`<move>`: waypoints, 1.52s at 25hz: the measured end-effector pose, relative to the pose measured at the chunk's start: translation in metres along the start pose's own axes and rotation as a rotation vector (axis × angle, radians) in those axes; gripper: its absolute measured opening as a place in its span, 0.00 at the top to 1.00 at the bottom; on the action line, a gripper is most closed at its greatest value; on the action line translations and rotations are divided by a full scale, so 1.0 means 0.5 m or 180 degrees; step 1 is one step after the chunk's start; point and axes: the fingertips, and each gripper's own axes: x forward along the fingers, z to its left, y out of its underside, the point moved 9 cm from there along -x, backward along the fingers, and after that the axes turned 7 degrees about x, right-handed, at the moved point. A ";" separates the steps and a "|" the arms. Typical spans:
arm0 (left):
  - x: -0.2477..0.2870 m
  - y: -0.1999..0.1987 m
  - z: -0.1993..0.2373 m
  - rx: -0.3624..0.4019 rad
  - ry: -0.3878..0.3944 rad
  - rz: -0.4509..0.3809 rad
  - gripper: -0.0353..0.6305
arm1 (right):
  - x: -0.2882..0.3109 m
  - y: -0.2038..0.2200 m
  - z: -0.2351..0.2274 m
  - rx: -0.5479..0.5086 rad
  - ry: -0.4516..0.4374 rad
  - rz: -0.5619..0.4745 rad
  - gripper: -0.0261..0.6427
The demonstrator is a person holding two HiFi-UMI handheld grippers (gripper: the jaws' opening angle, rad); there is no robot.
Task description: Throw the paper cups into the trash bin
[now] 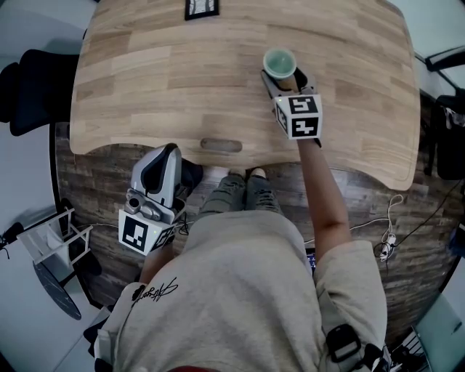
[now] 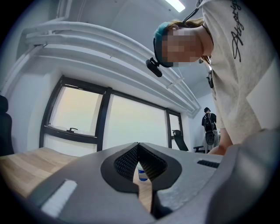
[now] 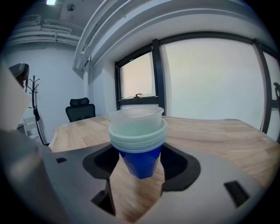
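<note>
A stack of blue paper cups [image 1: 279,64] with pale green rims stands upright over the wooden table [image 1: 145,80], right of its middle. My right gripper [image 1: 280,78] is shut on the stack; in the right gripper view the cups [image 3: 139,139] fill the space between the jaws of the right gripper [image 3: 140,162]. My left gripper [image 1: 168,152] hangs below the table's near edge, shut and holding nothing. In the left gripper view the left gripper [image 2: 138,147] has its jaws meeting, and the cups [image 2: 142,174] show through a thin gap. No trash bin is in view.
A dark flat object [image 1: 201,7] lies at the table's far edge. A black office chair [image 1: 29,87] stands left of the table, a white rack [image 1: 52,236] on the floor lower left, and cables [image 1: 389,240] on the floor at right. My knees [image 1: 240,190] are at the table's front.
</note>
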 end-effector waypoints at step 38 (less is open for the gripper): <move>0.003 -0.039 -0.054 0.0002 0.0309 -0.0209 0.94 | -0.207 -0.036 0.067 -0.0090 -0.0031 -0.0152 0.52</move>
